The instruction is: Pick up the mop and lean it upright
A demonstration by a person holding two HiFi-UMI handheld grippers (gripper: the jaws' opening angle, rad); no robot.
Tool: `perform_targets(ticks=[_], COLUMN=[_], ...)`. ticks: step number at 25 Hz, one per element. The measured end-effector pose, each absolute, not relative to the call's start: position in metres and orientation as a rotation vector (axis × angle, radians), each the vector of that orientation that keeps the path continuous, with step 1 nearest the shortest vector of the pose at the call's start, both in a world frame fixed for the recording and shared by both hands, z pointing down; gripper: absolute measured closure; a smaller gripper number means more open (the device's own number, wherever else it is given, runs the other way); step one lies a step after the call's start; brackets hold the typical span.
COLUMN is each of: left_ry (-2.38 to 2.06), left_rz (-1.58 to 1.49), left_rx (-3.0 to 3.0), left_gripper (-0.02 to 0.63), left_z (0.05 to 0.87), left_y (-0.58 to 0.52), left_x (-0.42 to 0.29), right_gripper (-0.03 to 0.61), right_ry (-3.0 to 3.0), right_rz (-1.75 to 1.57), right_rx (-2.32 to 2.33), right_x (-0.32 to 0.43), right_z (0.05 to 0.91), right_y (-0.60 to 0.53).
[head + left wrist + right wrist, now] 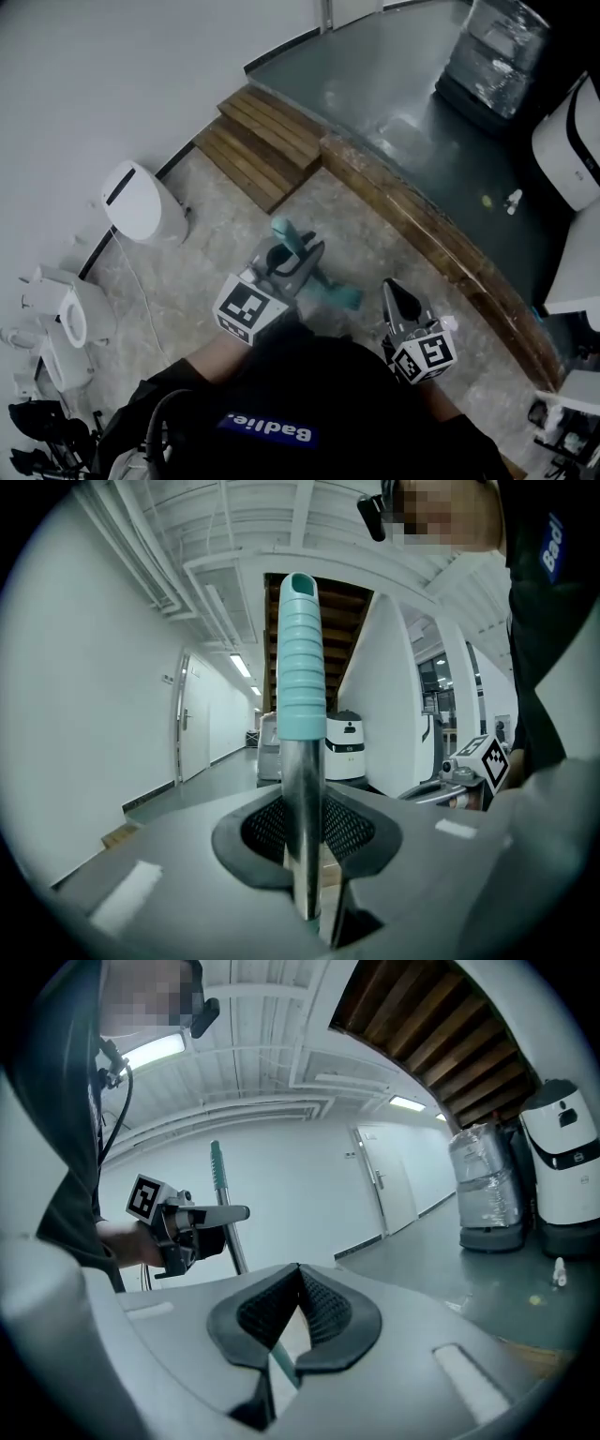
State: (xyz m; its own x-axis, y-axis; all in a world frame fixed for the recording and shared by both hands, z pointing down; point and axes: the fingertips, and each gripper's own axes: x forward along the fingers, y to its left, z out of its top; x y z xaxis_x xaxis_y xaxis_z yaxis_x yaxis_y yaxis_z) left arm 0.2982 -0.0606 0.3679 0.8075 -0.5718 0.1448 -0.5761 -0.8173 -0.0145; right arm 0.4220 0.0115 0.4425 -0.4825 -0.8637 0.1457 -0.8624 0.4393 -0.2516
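Clamping mop (pixel 301 658) pole in left gripper (pixel 305 841), frame centre, teal grip pointing up. Showing teal mop head (pixel 339 295) only in head view, centre, between grippers. Pinching right gripper (pixel 298 1274) shut, empty, lower centre.

one head camera, two jaw cameras
head view looks steeply down, from near, onto the left gripper (pixel 298 253), right gripper (pixel 389 285) and floor (pixel 394 211); each gripper view sits just behind its own jaws, facing about level, and catches the other gripper.
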Motion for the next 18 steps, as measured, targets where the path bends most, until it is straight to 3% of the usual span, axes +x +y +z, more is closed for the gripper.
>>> perform_targets(ticks=[18], left_ry=[-1.076], left_rz=[0.137], left_rx=[2.858], left_gripper=[0.525], left_z=[0.381], left_y=[-0.167], left_x=[0.13], right_gripper=[0.572], right_ry=[2.883], right_rz=[-0.375], right_rx=[-1.4], right_x=[0.232], right_z=[0.419], right_y=[-0.156])
